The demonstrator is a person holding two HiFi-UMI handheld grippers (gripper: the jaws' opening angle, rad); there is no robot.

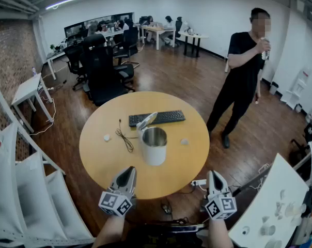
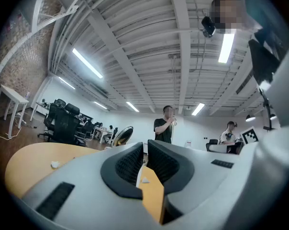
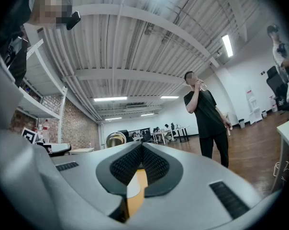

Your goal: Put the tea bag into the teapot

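Note:
The white teapot (image 1: 154, 144) stands in the middle of the round wooden table (image 1: 102, 159), its lid tipped open and its metal inside showing. A small white piece (image 1: 107, 137), which may be the tea bag, lies left of the pot. A small pale round piece (image 1: 184, 141) lies to its right. My left gripper (image 1: 129, 171) hovers over the table's near edge, shut and empty. Just off the near right edge, my right gripper (image 1: 214, 175) is also shut and empty. In the left gripper view the left gripper (image 2: 145, 145) points at the pot's lid (image 2: 123, 135), and the white piece (image 2: 55, 164) lies on the table to the left. In the right gripper view the lid (image 3: 116, 139) shows beyond the right gripper (image 3: 141, 148).
A black keyboard (image 1: 157, 118) lies behind the pot and a thin black cable (image 1: 126, 138) to its left. A person in black (image 1: 238, 81) stands beyond the table at the right. Black office chairs (image 1: 102, 71) stand behind it. A white table (image 1: 272, 205) with small items is at the lower right.

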